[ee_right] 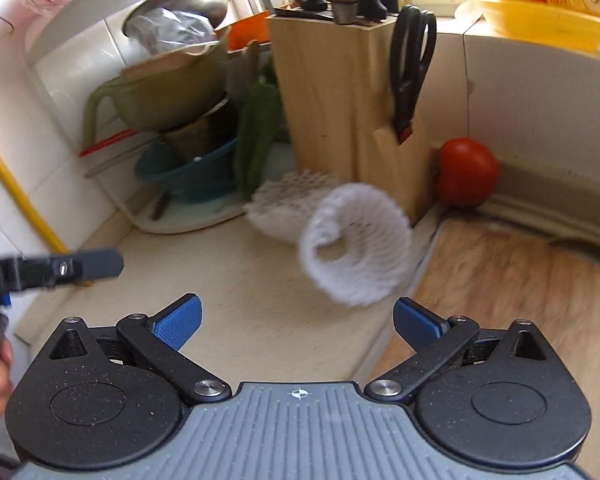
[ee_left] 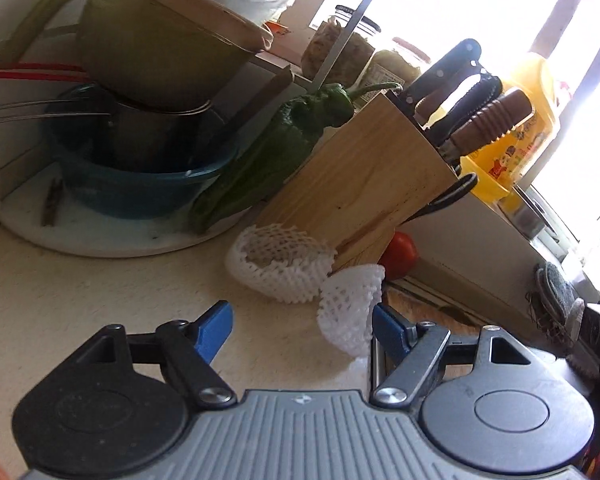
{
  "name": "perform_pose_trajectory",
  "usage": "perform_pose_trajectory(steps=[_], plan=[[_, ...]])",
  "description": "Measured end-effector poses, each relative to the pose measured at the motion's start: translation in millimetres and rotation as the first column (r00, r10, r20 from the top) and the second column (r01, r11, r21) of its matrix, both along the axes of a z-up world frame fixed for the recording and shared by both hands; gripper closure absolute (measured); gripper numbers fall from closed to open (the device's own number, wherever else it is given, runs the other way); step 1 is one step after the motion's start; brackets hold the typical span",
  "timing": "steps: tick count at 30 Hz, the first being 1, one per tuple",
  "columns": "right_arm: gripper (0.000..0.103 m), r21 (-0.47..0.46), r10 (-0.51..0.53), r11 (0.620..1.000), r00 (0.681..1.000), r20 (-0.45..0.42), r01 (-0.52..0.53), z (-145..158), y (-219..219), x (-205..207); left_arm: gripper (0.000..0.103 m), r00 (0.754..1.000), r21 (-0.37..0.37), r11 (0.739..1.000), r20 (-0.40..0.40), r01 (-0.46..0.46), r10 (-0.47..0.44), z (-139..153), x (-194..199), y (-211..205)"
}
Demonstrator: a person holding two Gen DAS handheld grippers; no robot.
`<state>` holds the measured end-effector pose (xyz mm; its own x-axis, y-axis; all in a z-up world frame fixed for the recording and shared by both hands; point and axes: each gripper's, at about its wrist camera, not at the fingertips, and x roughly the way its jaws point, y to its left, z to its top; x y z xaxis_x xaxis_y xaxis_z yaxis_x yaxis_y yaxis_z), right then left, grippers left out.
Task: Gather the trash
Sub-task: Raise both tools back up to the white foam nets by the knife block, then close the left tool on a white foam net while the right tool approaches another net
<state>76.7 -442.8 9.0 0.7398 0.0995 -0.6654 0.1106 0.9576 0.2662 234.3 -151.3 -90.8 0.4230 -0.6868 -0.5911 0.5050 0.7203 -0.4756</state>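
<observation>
I see both tools released: right gripper (ee_right: 296, 322), left gripper (ee_left: 302, 330). Ahead of each: foam nets (ee_right: 356, 244), blurred; knife block (ee_right: 324, 92) behind, tomato (ee_right: 466, 172) half hidden.

A strip of bare cream countertop (ee_right: 260, 300) is being left open in front of the right gripper (ee_right: 296, 320), whose jaws are standing wide with nothing between them. The way ahead is being blocked by two white foam fruit nets: one net (ee_right: 356, 244) is lying at the counter's edge, the other net (ee_right: 288, 200) just behind it, against the wooden knife block (ee_right: 332, 112). Passage to the left is being closed by a round white tray (ee_left: 112, 240) bearing stacked bowls (ee_left: 148, 120) and green peppers (ee_left: 284, 140). Beside the block, the corner is being occupied by a tomato (ee_right: 466, 172). The left gripper (ee_left: 302, 330) is being shown over clear counter.
</observation>
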Motion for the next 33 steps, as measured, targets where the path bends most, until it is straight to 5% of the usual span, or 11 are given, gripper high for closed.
perform_pose_trajectory(steps=[7,12,13,16,21,27,33], plan=[[0.0,-0.227,0.168,0.961,0.986,0.016,-0.16,-21.7,9.7,31.7,0.029,0.994,0.001,0.997,-0.078,-0.081,0.081,-26.8,54.1,-55.7],[0.0,-0.338,0.163,0.931,0.985,0.053,-0.136,-31.9,4.6,60.2,0.03,0.996,0.141,0.987,-0.036,-0.073,0.078,-44.5,71.1,-92.5],[0.0,-0.326,0.161,0.935,0.986,0.04,-0.139,-36.1,0.9,67.4,0.031,0.998,0.179,0.982,0.007,-0.067,0.067,-46.3,68.3,-99.7],[0.004,-0.241,0.151,0.96,0.988,0.015,-0.143,-48.0,-11.4,81.2,0.062,0.997,0.244,0.97,0.073,-0.024,0.007,-48.9,60.1,-113.8],[0.044,-0.107,0.154,0.982,0.988,-0.018,-0.155,-48.5,-21.4,82.7,0.094,0.993,0.285,0.958,0.097,0.035,-0.065,-44.4,49.2,-120.7],[0.047,0.057,0.114,0.992,0.993,-0.012,-0.113,-42.5,-36.7,70.5,0.101,0.984,0.323,0.944,0.131,0.072,-0.12,-35.2,31.4,-123.2],[0.051,0.077,0.126,0.989,0.992,0.008,-0.126,-30.6,-39.0,57.8,0.101,0.982,0.309,0.947,0.131,0.093,-0.139,-22.0,15.8,-117.8]])
